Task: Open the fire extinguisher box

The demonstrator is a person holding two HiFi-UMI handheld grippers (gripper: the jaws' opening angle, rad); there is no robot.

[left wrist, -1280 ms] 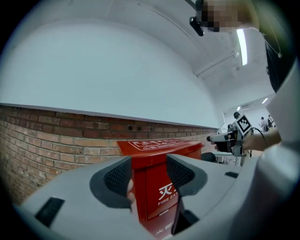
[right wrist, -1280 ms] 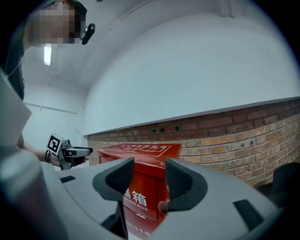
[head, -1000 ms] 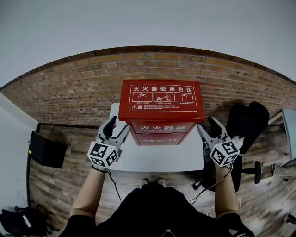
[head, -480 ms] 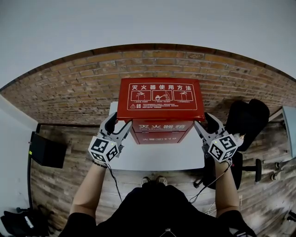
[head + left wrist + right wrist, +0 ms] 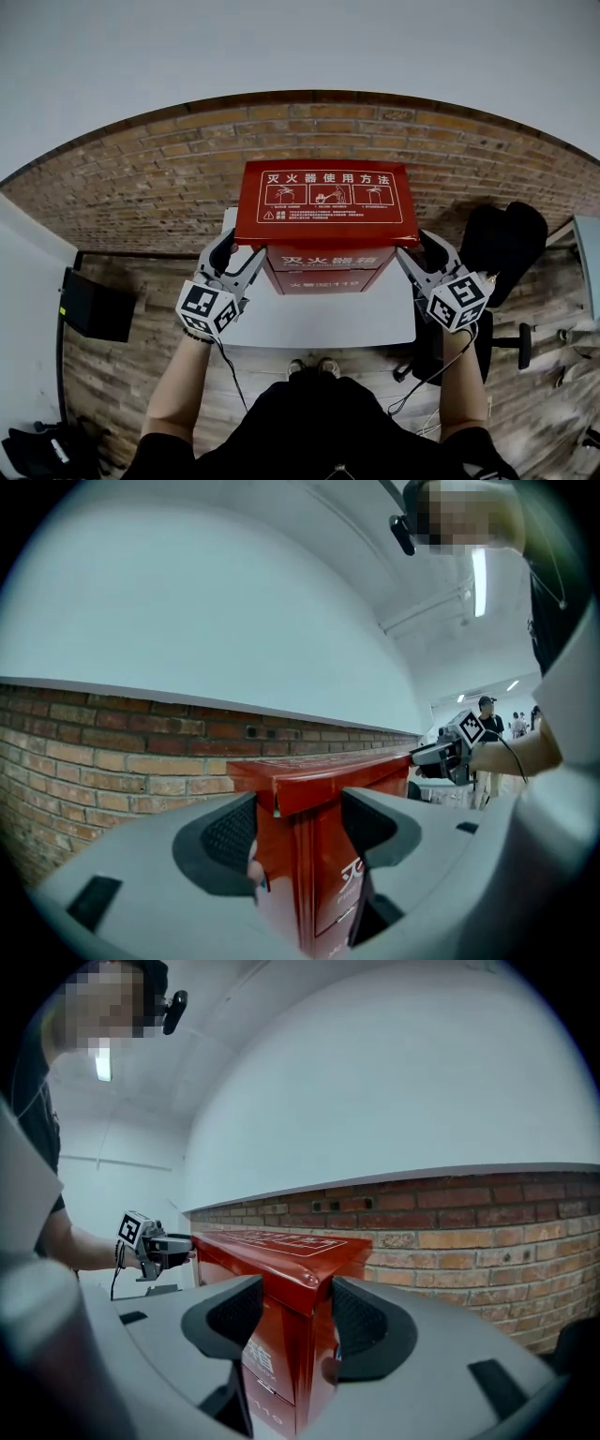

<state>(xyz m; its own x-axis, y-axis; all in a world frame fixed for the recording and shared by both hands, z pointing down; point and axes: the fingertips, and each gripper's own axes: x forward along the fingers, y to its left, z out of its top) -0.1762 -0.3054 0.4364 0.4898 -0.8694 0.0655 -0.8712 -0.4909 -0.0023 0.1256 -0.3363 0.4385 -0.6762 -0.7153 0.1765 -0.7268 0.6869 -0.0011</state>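
A red fire extinguisher box (image 5: 323, 269) with a flat instruction lid (image 5: 323, 202) stands on a white table (image 5: 319, 323) against a brick wall. My left gripper (image 5: 234, 258) straddles the lid's front left corner (image 5: 319, 775). Its pads (image 5: 230, 834) look pressed against both sides of that corner. My right gripper (image 5: 424, 255) straddles the front right corner (image 5: 281, 1246). Its jaws are closing, with the corner between them and the pads (image 5: 361, 1321) close to it. Each gripper also shows in the other's view: the right gripper (image 5: 450, 752) and the left gripper (image 5: 155, 1241).
The brick wall (image 5: 141, 178) runs right behind the box. A black office chair (image 5: 506, 246) stands to the right of the table, and a black case (image 5: 94, 305) lies on the wooden floor to the left. People stand far off (image 5: 487, 714).
Both grippers moved in from beside the box to the lid's front corners. The lid looks slightly wider in the head view than a second ago.
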